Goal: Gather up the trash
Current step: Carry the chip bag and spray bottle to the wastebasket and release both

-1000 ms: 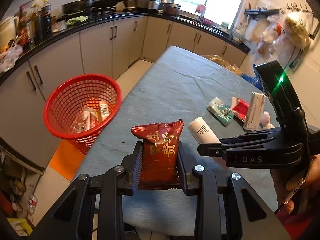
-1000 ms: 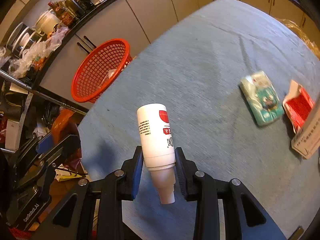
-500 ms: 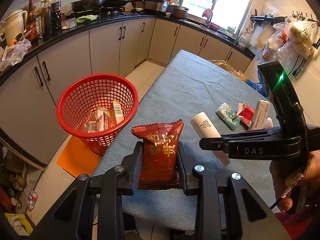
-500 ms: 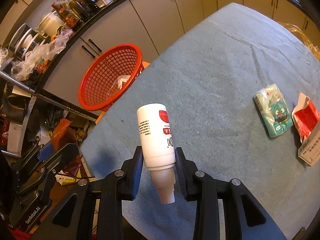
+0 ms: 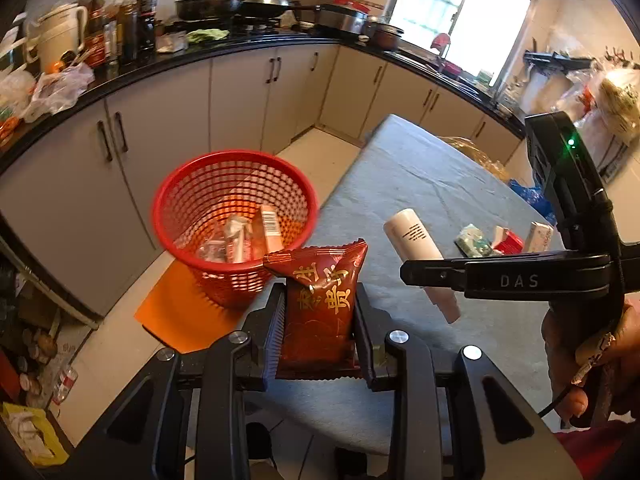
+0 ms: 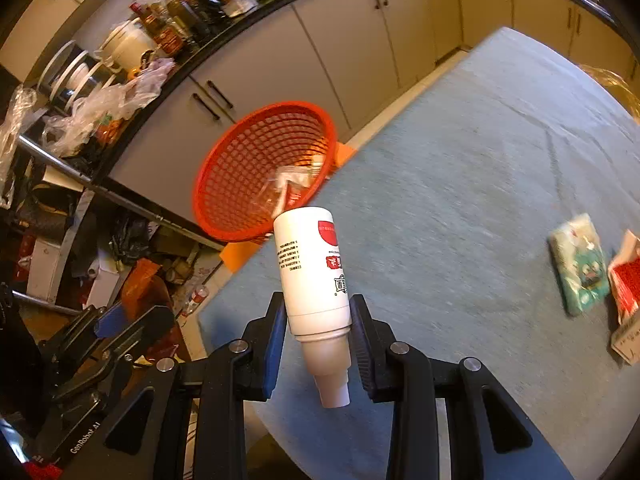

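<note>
The left gripper (image 5: 320, 330) pinches a dark red foil snack packet (image 5: 320, 304); the right gripper (image 6: 318, 330) clamps a white plastic bottle (image 6: 314, 276). Beyond them, beside the grey table (image 6: 460, 184), a red mesh basket (image 5: 176, 192) holds small cartons and wrappers (image 5: 240, 236).

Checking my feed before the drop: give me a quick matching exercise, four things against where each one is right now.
Things:
1. red snack packet
2. white bottle
3. teal packet
4. barcoded carton

Places:
A. lying on the table
B. inside the red basket
C. clamped in the right gripper
D. clamped in the left gripper

Pairs: 1-D, 2-C, 3-A, 4-B
</note>
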